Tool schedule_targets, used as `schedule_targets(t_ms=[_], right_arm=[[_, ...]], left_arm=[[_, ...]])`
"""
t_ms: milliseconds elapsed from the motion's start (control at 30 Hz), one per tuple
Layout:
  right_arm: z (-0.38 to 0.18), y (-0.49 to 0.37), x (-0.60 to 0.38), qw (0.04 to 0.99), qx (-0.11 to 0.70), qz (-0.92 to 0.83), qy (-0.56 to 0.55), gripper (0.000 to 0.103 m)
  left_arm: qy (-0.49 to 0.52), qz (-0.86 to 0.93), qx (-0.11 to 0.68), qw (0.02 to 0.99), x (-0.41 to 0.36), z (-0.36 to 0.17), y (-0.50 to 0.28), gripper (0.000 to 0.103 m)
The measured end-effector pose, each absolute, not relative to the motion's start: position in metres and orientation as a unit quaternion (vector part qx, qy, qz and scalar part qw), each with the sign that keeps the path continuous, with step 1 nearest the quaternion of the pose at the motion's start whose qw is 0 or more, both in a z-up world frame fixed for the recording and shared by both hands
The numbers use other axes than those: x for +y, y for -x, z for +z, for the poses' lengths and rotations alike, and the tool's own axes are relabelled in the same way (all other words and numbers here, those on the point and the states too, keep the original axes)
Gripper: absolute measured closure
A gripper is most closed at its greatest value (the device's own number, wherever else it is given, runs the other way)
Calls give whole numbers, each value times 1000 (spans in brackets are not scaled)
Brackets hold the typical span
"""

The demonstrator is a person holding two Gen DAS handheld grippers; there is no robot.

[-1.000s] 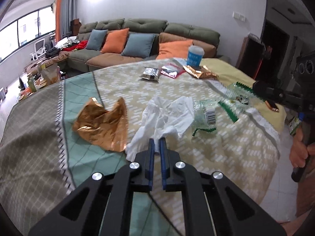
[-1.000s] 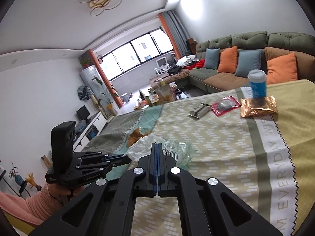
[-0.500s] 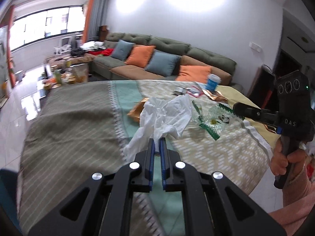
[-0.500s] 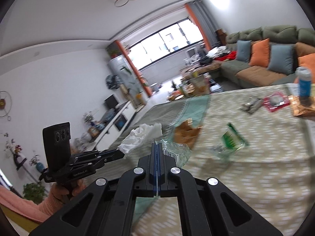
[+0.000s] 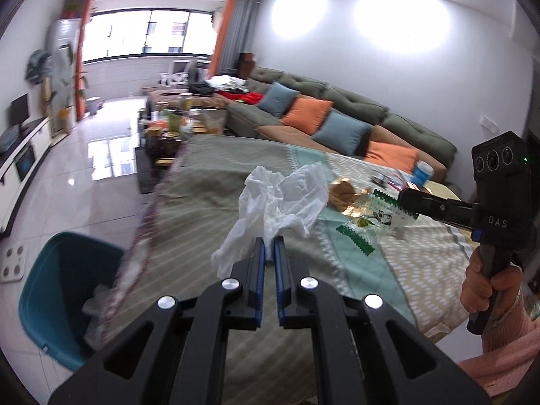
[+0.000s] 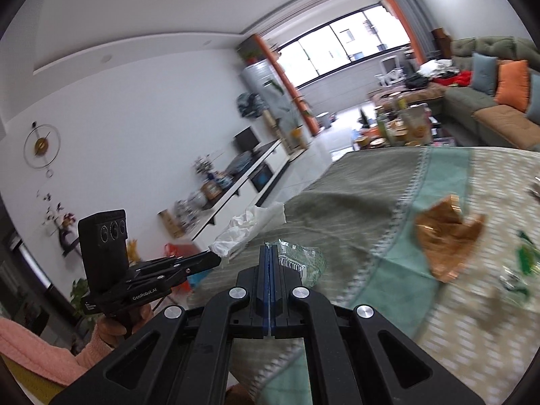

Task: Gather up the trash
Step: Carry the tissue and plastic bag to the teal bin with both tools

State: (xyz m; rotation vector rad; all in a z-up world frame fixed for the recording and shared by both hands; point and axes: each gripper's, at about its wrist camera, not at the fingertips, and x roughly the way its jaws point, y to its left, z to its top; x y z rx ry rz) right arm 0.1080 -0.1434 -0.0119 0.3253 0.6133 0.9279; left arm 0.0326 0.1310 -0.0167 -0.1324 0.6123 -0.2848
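Only the left view shows the teal bin on the floor beside the bench edge. Left tongs clench a white tissue; right tongs clench a clear wrapper. Both have swung from mid-bench toward that edge; a gold wrapper lies behind.
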Motion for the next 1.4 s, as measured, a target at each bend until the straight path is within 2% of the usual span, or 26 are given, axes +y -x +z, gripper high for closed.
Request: schedule_targets(t_ms=[500,1400], right_arm=[[-4,-136,-31,780,305,535,-116,102],[-30,-151,98,728,375,570,-68,102]], left_arm=[[121,-6,291,949,236,-22,-3,95],[176,81,337,921,307,-74,1,95]])
